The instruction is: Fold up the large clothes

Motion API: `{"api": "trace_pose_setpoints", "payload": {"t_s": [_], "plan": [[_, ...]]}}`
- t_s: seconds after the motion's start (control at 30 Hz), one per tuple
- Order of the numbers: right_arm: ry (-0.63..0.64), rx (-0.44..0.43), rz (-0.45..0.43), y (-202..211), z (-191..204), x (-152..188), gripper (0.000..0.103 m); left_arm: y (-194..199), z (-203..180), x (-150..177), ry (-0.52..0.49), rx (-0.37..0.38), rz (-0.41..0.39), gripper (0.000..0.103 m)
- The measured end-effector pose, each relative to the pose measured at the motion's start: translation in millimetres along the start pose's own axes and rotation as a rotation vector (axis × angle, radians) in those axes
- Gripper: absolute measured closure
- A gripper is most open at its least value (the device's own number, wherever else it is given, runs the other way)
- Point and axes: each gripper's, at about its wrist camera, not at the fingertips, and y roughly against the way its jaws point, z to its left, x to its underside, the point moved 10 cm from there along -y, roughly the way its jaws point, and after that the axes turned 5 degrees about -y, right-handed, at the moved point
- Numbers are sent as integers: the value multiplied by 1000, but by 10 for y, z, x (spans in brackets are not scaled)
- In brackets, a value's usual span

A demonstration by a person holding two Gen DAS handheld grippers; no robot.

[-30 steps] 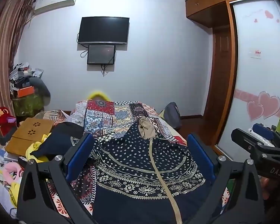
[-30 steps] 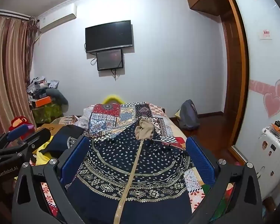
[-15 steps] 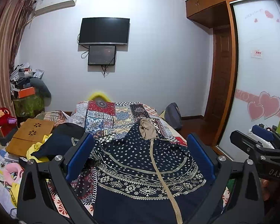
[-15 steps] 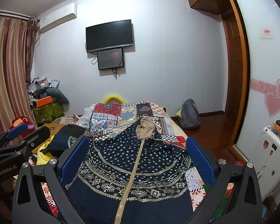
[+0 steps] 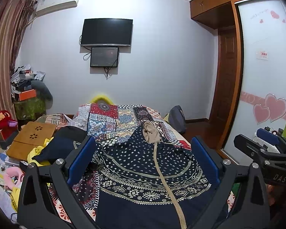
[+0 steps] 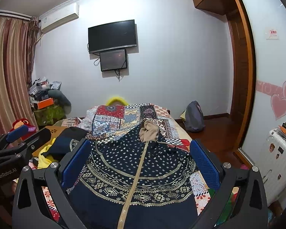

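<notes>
Left gripper (image 5: 143,158): its two blue-padded fingers (image 5: 82,158) stand spread wide apart, nothing between them, held above the near part of the garment without touching it. Right gripper (image 6: 139,160): fingers (image 6: 204,162) likewise spread wide, empty, raised over the same cloth. Each gripper shows at the edge of the other's view, the right one at the far right of the left view, the left one at the far left of the right view.

The garment (image 5: 150,171) is a large dark navy piece with white dots, bands of cream geometric pattern and a tan strip (image 5: 167,187) running lengthwise down its middle. It lies spread on the bed, the tan collar end (image 5: 151,133) bunched at the far side, the plain navy part nearest the grippers.

Beneath it is a patchwork bedspread (image 5: 112,118) of red, blue and checked squares. At the left of the bed lie a dark bundle of clothing (image 5: 61,143) with yellow cloth under it, and a wooden board (image 5: 32,139) with flower cut-outs. A grey backpack (image 6: 194,116) stands on the floor by the far wall. A television (image 6: 112,36) hangs on that wall with a smaller screen (image 6: 113,60) just below.
</notes>
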Motion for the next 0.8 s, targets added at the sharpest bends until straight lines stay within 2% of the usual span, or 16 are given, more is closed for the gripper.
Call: {"api": "trace_pose_setpoints", "payload": {"t_s": [0.8], "plan": [[5, -1, 11, -35, 5, -41, 0, -21, 62, 37, 7, -7, 10, 3]]}}
